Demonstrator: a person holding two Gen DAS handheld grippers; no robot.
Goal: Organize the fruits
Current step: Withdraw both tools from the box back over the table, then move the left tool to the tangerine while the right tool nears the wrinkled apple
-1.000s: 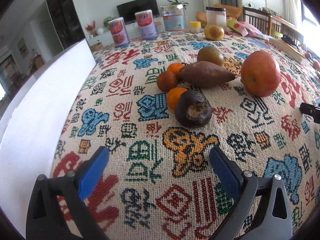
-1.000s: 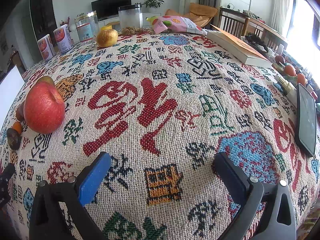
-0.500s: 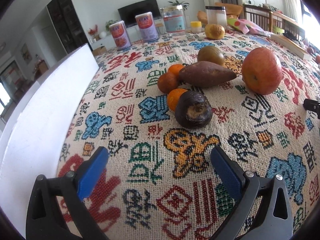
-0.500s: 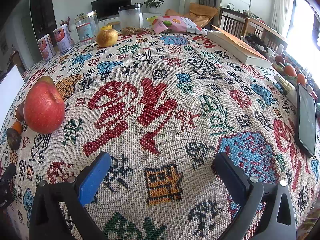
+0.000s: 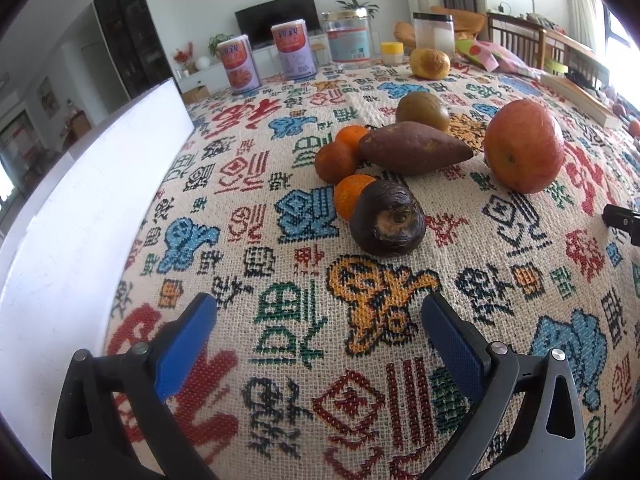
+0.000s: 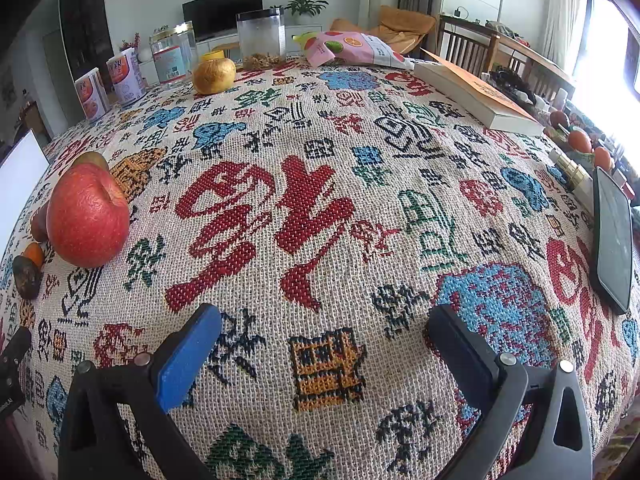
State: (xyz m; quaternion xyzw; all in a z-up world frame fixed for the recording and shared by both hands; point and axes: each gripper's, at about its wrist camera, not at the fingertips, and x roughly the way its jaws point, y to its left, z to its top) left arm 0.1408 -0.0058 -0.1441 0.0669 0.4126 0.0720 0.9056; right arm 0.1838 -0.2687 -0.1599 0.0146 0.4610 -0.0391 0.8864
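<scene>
Both wrist views skim low across the tablecloth (image 6: 320, 200), sharing the apple (image 5: 524, 146).

**Fruit clustered on the patterned cloth**

A dark, wrinkled round fruit (image 5: 387, 220) sits nearest, its scarred end facing the camera. An orange tangerine (image 5: 350, 200) touches its left side. Behind these lie two more tangerines (image 5: 335, 162), pressed against a brown sweet potato (image 5: 412, 154) lying on its side, pointed end to the right. A greenish-brown round fruit (image 5: 423, 111) sits just behind it. A large red apple (image 5: 523, 151) stands upright to the right. A yellow fruit (image 5: 430, 64) sits well apart.
</scene>
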